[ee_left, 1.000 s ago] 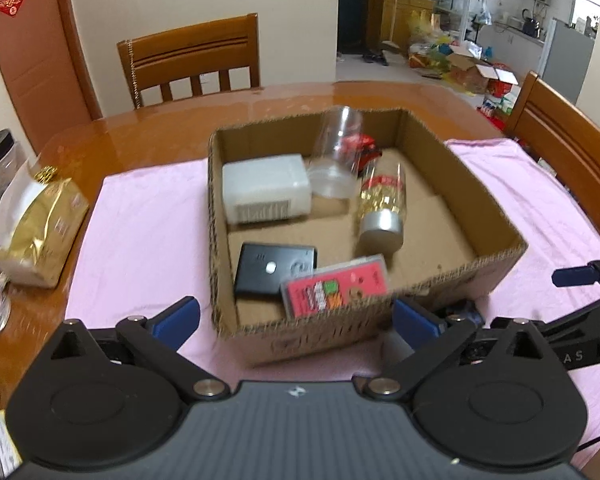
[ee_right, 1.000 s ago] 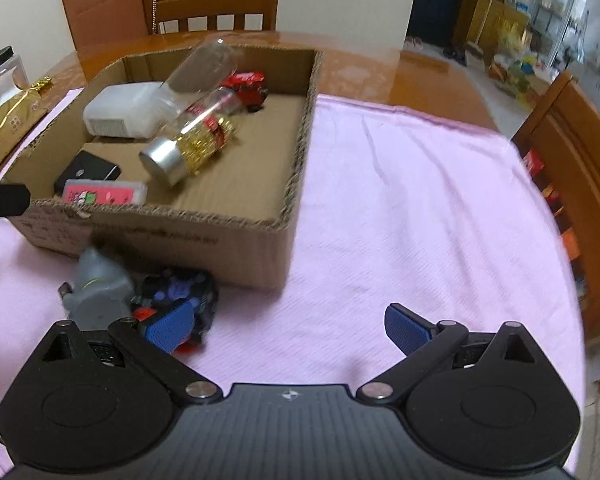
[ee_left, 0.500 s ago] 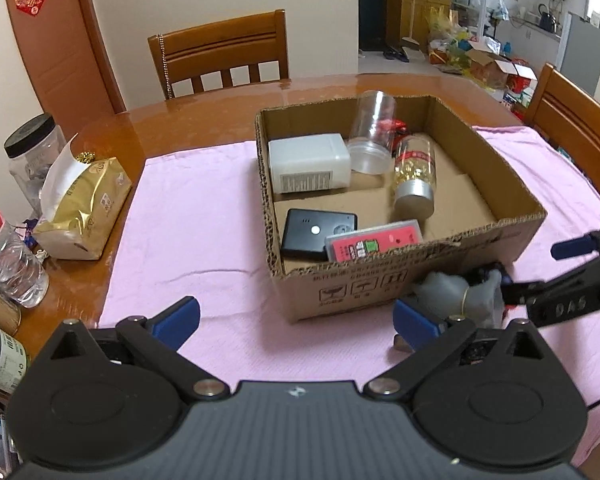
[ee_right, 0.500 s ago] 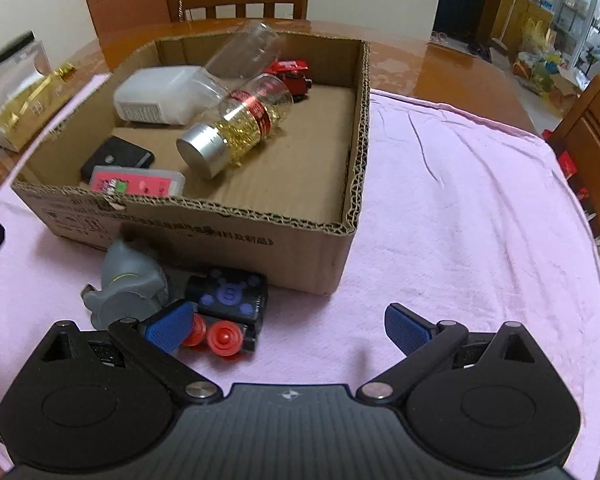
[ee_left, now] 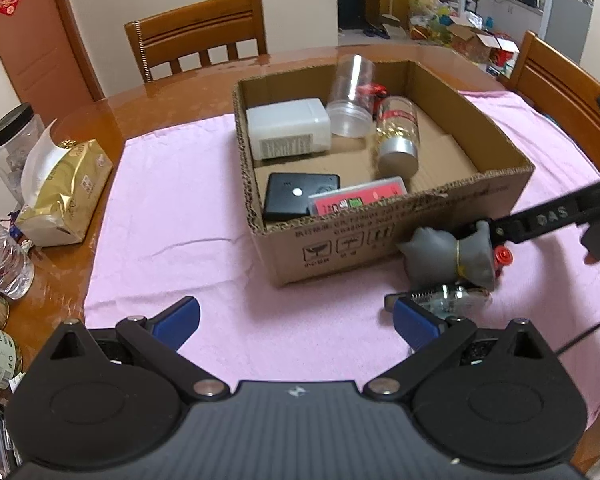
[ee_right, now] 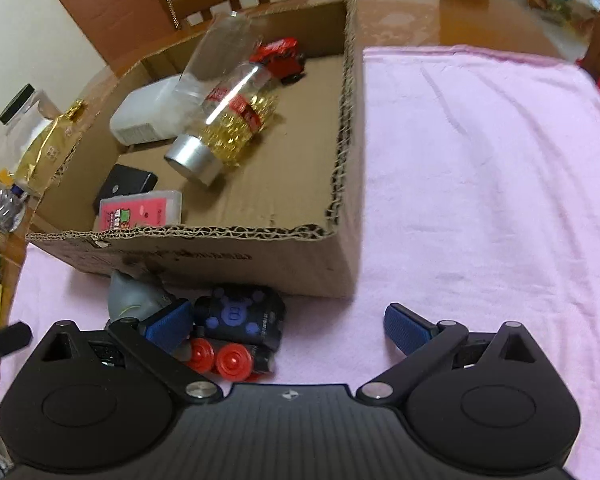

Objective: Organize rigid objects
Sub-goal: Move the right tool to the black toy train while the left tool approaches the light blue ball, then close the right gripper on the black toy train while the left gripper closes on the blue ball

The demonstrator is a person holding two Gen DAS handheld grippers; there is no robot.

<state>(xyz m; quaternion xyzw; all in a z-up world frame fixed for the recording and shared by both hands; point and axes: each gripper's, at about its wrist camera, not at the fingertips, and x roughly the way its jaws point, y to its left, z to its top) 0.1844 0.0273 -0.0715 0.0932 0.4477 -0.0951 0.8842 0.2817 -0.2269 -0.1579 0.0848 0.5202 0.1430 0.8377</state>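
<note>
A cardboard box point(ee_left: 380, 236) point(ee_right: 260, 256) on a pink cloth holds a white container point(ee_left: 286, 128), a clear jar point(ee_left: 350, 96), a gold-filled jar with a silver lid point(ee_left: 398, 136) point(ee_right: 224, 128), a red toy car point(ee_right: 280, 58), a black device point(ee_left: 298, 196) and a pink case point(ee_left: 356, 202). Outside its front wall lie a grey toy point(ee_left: 448, 256) point(ee_right: 134, 294), a black toy with red wheels point(ee_right: 240, 324) and a clear piece point(ee_left: 448, 296). My left gripper point(ee_left: 296, 320) is open and empty. My right gripper point(ee_right: 288, 326) is open, its left finger beside the black toy.
The pink cloth point(ee_right: 480, 168) spreads to the right of the box. A gold bag point(ee_left: 60, 196), jars and bottles point(ee_left: 4, 256) crowd the table's left edge. Wooden chairs point(ee_left: 196, 36) stand behind and to the right of the table.
My left gripper has pulled back from the box, bringing the grey toy and clear piece into view. My right gripper has moved closer to the black toy and tilted.
</note>
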